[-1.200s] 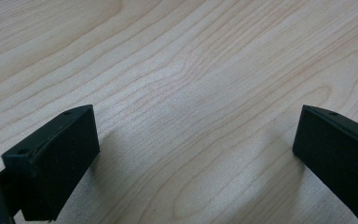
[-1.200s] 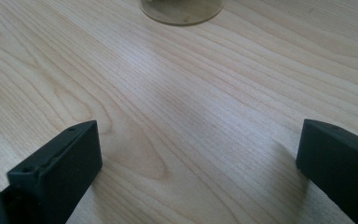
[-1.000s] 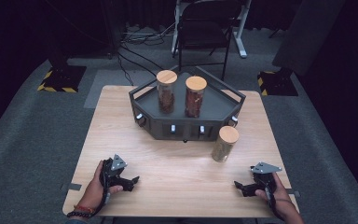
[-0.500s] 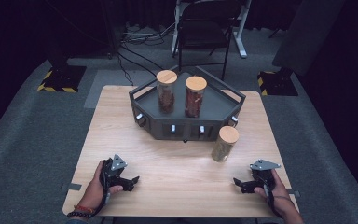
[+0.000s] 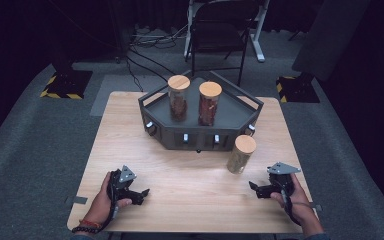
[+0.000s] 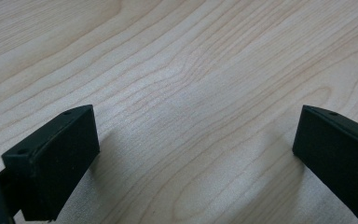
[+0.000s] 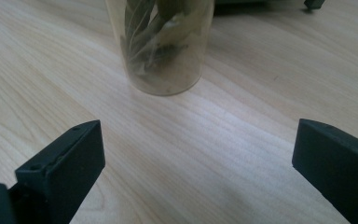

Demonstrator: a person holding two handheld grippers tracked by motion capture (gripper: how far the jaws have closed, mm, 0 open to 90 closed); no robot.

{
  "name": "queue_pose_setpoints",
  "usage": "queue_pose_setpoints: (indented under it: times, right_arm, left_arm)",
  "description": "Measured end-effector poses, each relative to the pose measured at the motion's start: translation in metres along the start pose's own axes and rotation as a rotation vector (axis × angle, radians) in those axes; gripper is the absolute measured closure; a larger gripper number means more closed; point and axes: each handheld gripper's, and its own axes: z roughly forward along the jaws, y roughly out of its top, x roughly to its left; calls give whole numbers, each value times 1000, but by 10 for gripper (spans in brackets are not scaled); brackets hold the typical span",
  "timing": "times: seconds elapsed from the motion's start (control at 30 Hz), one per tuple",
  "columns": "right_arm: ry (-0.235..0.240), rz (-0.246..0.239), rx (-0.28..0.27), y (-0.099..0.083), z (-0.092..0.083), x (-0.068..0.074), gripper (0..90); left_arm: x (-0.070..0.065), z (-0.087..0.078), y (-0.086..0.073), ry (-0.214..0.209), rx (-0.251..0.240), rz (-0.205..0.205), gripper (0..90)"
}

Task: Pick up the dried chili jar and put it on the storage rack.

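Observation:
A glass jar with a wooden lid stands on the table in front of a dark tray; dried leaves show inside the jar. Two more lidded jars stand in the tray. My right gripper is held near the table's front right, open, its jaws pointing toward the leaf jar and a little short of it. Its jaws have just been closing slightly, with nothing between them. My left gripper rests at the front left, open over bare wood.
The wooden table stands on grey carpet. A folding chair and cables lie behind it on the floor. Bare tabletop lies between the two grippers and to the left of the tray.
My right gripper has lifted a little and edged toward the leaf jar. The left hand has stayed in place.

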Motion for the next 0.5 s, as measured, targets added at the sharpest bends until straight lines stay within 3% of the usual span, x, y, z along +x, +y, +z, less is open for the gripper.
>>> queue_pose_setpoints:
  times: [0.5]
  right_arm:
    - [2, 6, -21, 15, -1, -1, 23]
  left_arm:
    - [0, 0, 0, 0, 0, 1, 2]
